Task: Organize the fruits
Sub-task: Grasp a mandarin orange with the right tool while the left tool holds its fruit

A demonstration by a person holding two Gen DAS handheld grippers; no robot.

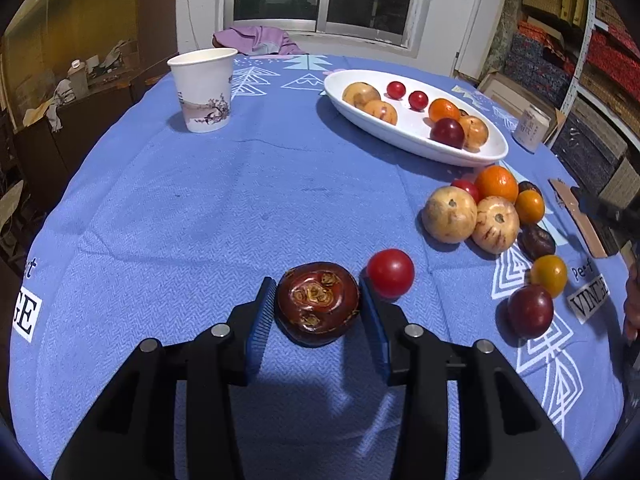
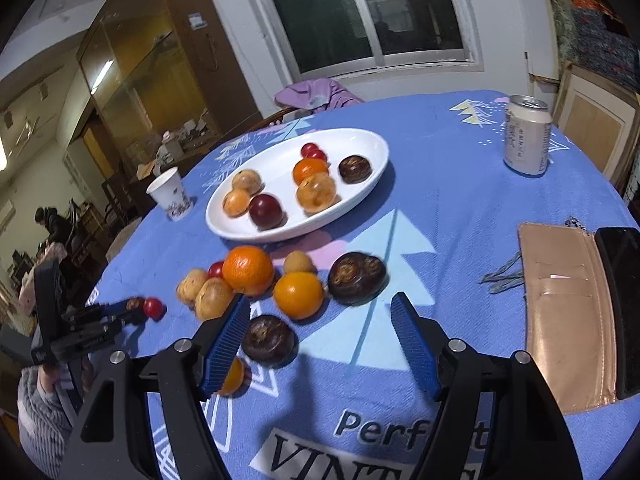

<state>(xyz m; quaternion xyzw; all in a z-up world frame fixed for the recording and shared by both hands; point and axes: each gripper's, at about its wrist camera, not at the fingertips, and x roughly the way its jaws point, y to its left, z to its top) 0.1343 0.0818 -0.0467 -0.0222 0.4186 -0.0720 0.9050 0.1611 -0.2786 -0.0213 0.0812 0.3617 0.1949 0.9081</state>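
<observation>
My left gripper is shut on a dark brown water chestnut just above the blue cloth, beside a red cherry tomato. It also shows far left in the right wrist view. A white oval plate holds several fruits. Loose fruits lie in front of it: an orange, a smaller orange, pale round fruits, a plum, dark chestnuts. My right gripper is open and empty above the cloth, near the closer chestnut.
A paper cup stands at the far left of the table. A drink can stands far right. A tan wallet and a black phone lie at the right edge. A purple garment hangs on a chair behind.
</observation>
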